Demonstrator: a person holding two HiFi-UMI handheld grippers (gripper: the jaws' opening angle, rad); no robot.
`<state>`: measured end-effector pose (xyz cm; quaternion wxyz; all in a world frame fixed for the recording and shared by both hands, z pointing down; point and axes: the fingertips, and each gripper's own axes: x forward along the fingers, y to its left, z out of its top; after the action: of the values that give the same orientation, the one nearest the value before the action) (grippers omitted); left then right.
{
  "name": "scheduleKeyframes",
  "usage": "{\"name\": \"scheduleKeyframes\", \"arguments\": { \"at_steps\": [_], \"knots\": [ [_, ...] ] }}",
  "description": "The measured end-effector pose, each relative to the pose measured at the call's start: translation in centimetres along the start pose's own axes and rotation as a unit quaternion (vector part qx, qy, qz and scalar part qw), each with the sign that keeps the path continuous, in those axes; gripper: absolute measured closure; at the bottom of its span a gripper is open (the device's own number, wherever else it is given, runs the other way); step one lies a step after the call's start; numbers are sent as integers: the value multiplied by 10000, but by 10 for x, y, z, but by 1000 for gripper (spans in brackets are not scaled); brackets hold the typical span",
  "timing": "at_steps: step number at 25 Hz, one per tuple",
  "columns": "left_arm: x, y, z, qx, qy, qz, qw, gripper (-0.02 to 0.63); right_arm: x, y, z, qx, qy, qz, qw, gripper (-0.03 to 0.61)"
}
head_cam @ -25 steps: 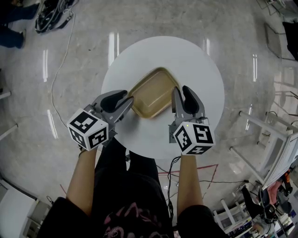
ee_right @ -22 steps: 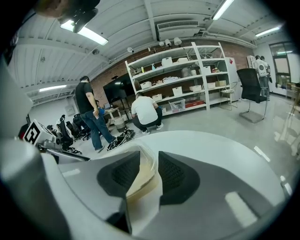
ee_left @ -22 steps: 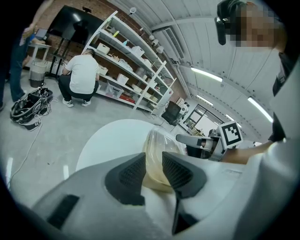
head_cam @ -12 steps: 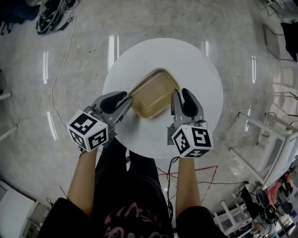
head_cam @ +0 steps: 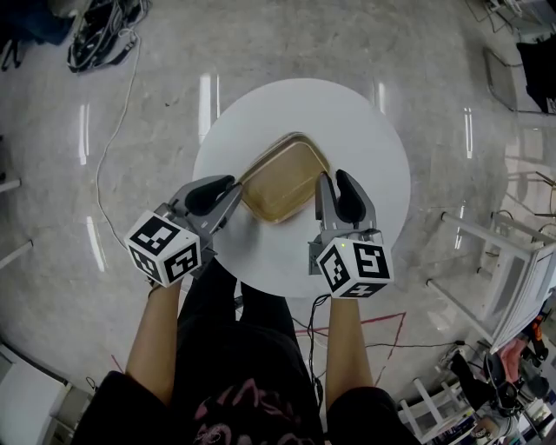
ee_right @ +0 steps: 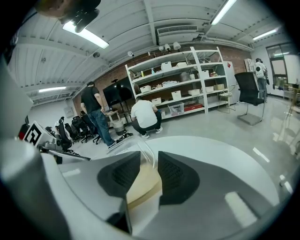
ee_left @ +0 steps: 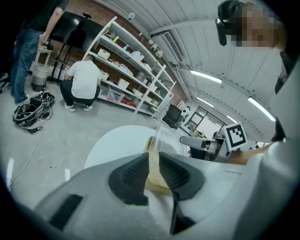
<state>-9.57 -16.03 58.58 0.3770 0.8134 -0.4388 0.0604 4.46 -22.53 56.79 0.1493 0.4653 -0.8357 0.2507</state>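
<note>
Tan plastic tray (head_cam: 280,178) near table (head_cam: 369,130) front edge — I judge it light, thin, flexible. Left gripper (head_cam: 233,189) and right gripper (head_cam: 327,187) each clamped on opposite rims — best hold points.

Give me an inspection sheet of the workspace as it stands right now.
Surface: round white table, glossy.
Job's things: tan container with a clear top, over the table's middle.
Clutter: nothing seen.
Tools: left tool closed on the container's near-left rim; right tool closed on its right rim.
Cables: black bundle on the floor at far left; thin lead running along the floor from it.
Surroundings: shelving, crouching person, standing person, office chair.
</note>
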Motion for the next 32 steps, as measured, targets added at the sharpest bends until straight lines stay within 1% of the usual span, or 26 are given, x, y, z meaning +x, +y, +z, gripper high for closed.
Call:
{"name": "scheduleKeyframes", "arguments": {
  "at_steps": [6,16,32],
  "knots": [
    [-5,-3,3,52,-49,-14,10000,551,-6,5,5,22,-93,-23,10000,451],
    [-13,-20,25,200,-209,-45,9996,554,-24,10,32,-24,-336,-42,9994,451],
    [-33,-66,60,580,-489,-107,9971,554,-70,19,82,-143,-823,-50,9965,451]
  ]
}}
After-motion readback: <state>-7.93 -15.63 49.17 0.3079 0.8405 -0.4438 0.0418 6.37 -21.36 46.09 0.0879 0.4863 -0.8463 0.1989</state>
